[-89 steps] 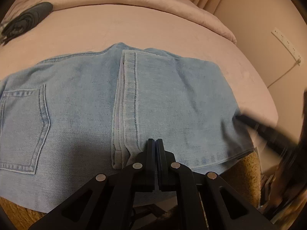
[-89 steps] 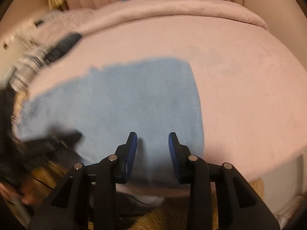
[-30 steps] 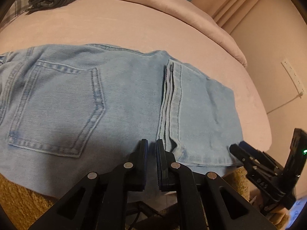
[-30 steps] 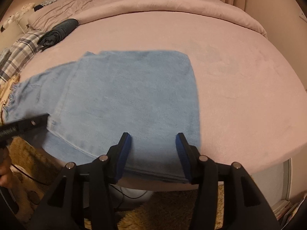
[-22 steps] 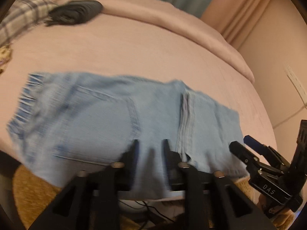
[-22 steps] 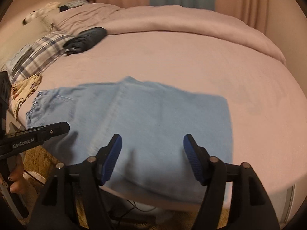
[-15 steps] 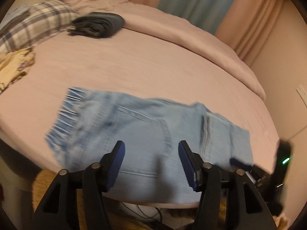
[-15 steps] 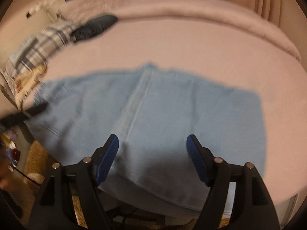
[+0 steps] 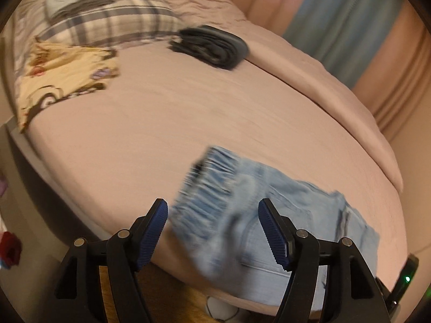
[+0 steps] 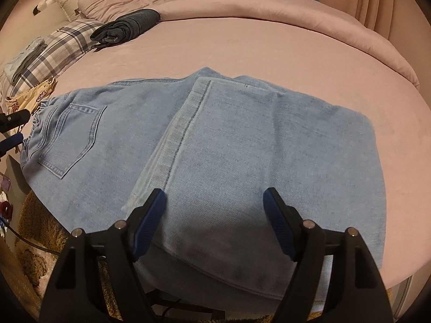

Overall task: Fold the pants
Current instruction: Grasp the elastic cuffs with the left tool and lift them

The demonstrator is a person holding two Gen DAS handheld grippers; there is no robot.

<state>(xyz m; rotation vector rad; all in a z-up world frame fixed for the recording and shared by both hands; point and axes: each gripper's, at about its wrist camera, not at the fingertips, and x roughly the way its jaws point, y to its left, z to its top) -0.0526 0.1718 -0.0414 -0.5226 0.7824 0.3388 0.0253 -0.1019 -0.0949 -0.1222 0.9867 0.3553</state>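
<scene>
Looking largest first: we have a pink bed [image 10: 242,43] filling both views, with the light-blue jeans [image 10: 242,148] lying flat along its near edge. In the right wrist view the leg section is already laid back over the seat part, its hem [image 10: 172,145] running diagonally across the middle and the back pocket [image 10: 72,137] left uncovered beside it. We judge one fold done and at least one more left, probably bringing the waistband end over or halving the stack.

Smaller items: a plaid pillow [image 10: 51,53], a dark folded garment [image 10: 126,27] and a yellow printed cloth [image 9: 62,75] sit well apart from the jeans, toward the far left of the bed.

Left gripper [image 9: 212,231] has its fingers still spreading, nothing pinched; the elastic waistband [image 9: 207,185] shows in the gap but we see no pad pressing on it. Right gripper [image 10: 215,223] is spread wide over the folded leg section, released, holding nothing.

Hard to make out: the left wrist view is motion-blurred, so the waistband and pocket detail smear. The near edge of the jeans hangs past the bed edge and is hidden behind the right gripper's body. We cannot tell how many layers sit under the fold. The left gripper's tips barely show at the right view's left border.
</scene>
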